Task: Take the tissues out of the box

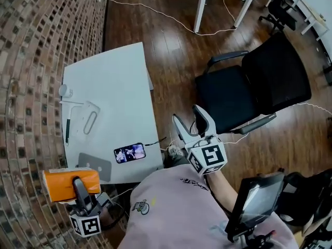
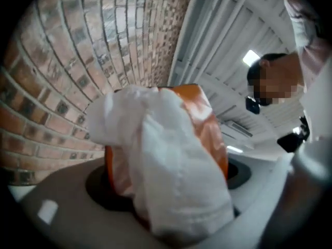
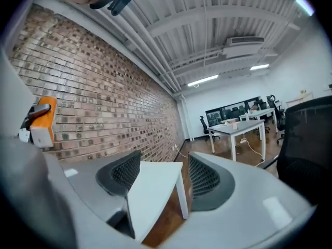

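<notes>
Orange box (image 1: pixel 59 184) is clamped between the left gripper's (image 1: pixel 79 183) jaws by the near left corner of the table (image 1: pixel 114 82), with white tissue (image 2: pixel 171 170) bulging from it. Right gripper (image 1: pixel 188 115) hovers empty, jaws apart, beside the table's right edge.

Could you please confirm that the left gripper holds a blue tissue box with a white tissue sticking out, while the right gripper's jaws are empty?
Not quite: the tissue box is orange, not blue, as the left gripper view shows. The left gripper does hold it with a white tissue sticking out, and the right gripper has empty jaws.
</notes>
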Demonstrator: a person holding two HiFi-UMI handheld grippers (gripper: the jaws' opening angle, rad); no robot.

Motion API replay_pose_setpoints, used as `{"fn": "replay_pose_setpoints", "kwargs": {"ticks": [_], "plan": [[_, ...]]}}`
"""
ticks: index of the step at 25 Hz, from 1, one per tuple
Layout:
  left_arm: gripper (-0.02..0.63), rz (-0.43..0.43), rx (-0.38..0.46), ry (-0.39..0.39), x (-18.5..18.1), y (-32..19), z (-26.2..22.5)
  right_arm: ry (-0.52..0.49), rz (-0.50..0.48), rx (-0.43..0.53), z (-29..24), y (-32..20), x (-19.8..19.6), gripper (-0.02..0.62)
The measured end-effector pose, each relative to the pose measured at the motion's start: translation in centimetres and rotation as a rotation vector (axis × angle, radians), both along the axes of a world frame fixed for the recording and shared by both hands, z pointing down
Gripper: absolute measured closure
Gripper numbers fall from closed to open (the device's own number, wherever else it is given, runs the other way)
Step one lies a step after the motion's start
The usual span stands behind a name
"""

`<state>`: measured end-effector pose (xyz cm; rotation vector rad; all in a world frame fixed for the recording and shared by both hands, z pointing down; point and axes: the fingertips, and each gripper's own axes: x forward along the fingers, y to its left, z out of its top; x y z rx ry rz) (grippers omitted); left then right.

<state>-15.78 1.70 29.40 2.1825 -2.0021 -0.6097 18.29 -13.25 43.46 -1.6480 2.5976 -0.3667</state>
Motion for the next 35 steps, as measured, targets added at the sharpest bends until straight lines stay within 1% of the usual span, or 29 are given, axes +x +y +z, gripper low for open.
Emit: {"fn": "replay_pose_setpoints", "kwargs": {"ticks": [2, 3, 6, 10, 14, 21, 31, 35], "plan": [[0.138, 0.05, -0.028, -0.078, 2.0, -0.2, 0.0, 0.009, -0.019, 0.033, -1.3, 0.1, -1.3, 0.305], [0.138, 0.073, -0.03, -0.099, 2.6, -0.4, -0.1, 0.018, -0.039, 0.047, -1.7, 0.1, -2.0, 0.305], [0.137, 0.098, 0.008, -0.123, 3.4, -0.1, -1.3, 0.058, -0.111, 0.085, -2.6, 0.5, -4.4, 0.305], [0.137, 0.089, 0.018, -0.102, 2.7, 1.0, -1.3, 0.072, -0.157, 0.116, -3.1, 1.0, -6.6, 0.304], [0.135, 0.087, 0.007, -0.081, 1.5, 1.6, -0.7, 0.082, -0.173, 0.153, -3.9, 1.3, -8.0, 0.304], [0.135, 0.105, 0.05, -0.036, 1.0, 1.9, -1.5, 0.098, -0.145, 0.174, -4.5, 1.3, -8.1, 0.302], [0.133, 0.134, 0.056, -0.03, 0.8, 2.2, -1.3, 0.1, -0.139, 0.18, -4.8, 1.7, -8.6, 0.302], [0.133, 0.135, 0.051, -0.047, 1.1, 2.2, -1.2, 0.103, -0.138, 0.181, -4.7, 1.8, -8.4, 0.302]]}}
